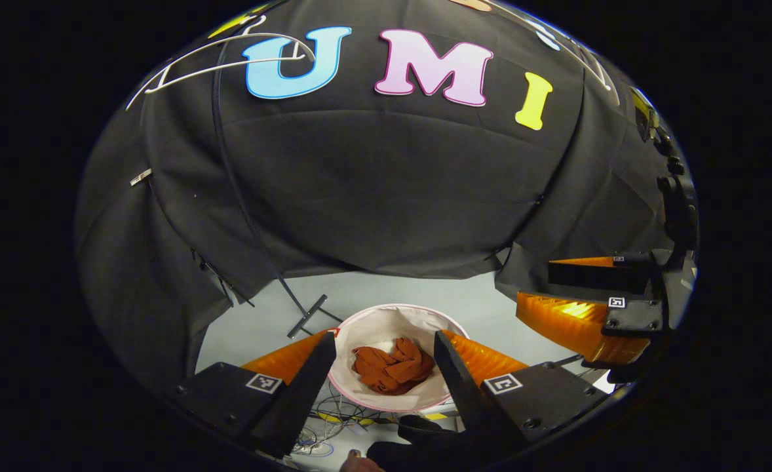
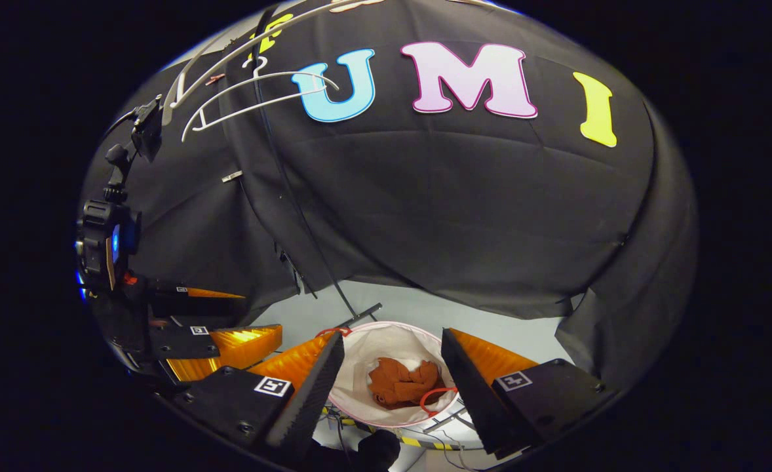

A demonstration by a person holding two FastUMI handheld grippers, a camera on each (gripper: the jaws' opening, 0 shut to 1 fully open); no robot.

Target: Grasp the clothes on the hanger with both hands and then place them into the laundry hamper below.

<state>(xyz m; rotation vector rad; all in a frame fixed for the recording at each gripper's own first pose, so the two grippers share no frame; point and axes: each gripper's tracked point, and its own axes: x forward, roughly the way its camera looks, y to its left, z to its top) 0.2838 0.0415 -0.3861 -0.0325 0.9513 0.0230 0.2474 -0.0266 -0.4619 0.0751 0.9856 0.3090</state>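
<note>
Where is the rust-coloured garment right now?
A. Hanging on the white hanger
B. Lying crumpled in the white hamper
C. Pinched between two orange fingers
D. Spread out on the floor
B: the garment lies bunched inside the hamper, while the hanger hangs bare and both grippers are open.

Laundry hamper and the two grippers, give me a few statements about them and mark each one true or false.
1. The brown garment lies inside the white laundry hamper. True.
2. The left gripper is shut on the garment. False: its fingers stand apart, holding nothing.
3. The white hanger up by the wall still carries clothing. False: it hangs bare.
4. The right gripper is open above the hamper. True.
5. The hamper is tipped onto its side. False: it stands upright, its opening facing up.
</note>
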